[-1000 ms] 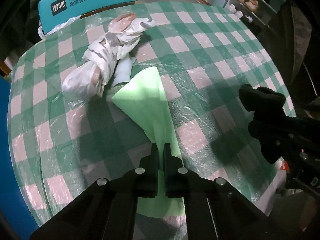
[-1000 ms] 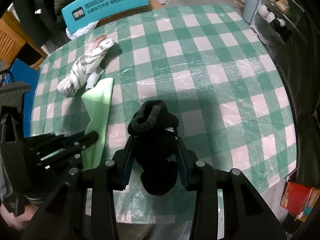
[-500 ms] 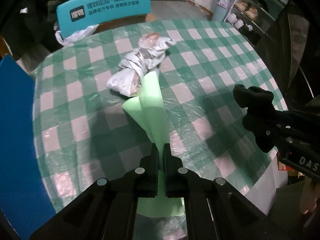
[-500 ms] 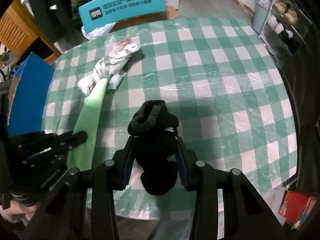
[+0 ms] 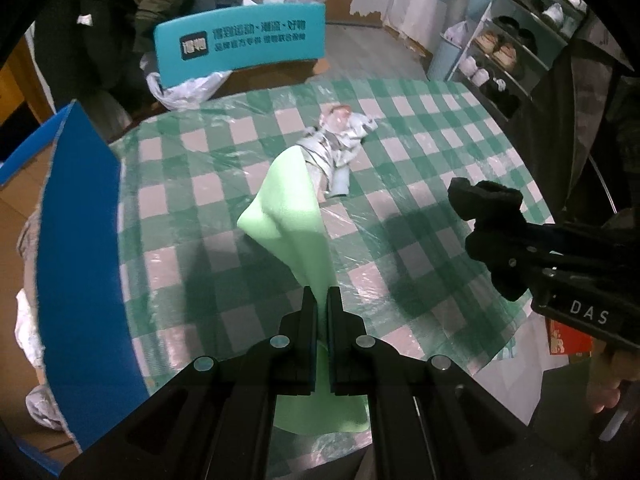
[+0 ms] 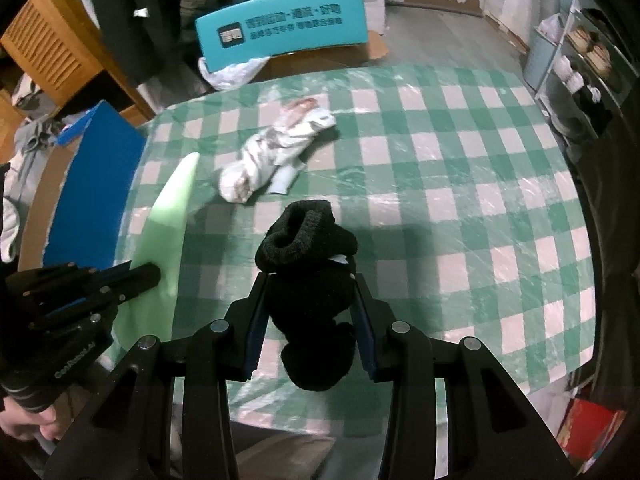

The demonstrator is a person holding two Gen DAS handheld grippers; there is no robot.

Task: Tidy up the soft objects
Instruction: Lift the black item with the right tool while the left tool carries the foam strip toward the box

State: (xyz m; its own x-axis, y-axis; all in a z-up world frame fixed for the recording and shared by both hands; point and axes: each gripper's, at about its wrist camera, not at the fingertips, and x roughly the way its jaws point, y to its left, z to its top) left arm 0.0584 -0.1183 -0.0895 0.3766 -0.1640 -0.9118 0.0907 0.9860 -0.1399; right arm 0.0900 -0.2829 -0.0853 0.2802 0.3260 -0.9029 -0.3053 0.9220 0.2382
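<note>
Right gripper body reads "DAS"; jaws grip black sock, cuff up-frame. Left gripper jaws pinch green cloth, long axis up-frame.

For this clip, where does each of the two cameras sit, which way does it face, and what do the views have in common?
Left wrist: sits on the left gripper, looking forward and down over the checked table; its fingers pinch a green cloth; the right gripper enters from the right.
Right wrist: sits on the right gripper, facing the same table; its fingers clamp a black sock; the left gripper and a hand show at left.
Shared: table, green cloth, black sock, white bundle, teal chair back.
</note>
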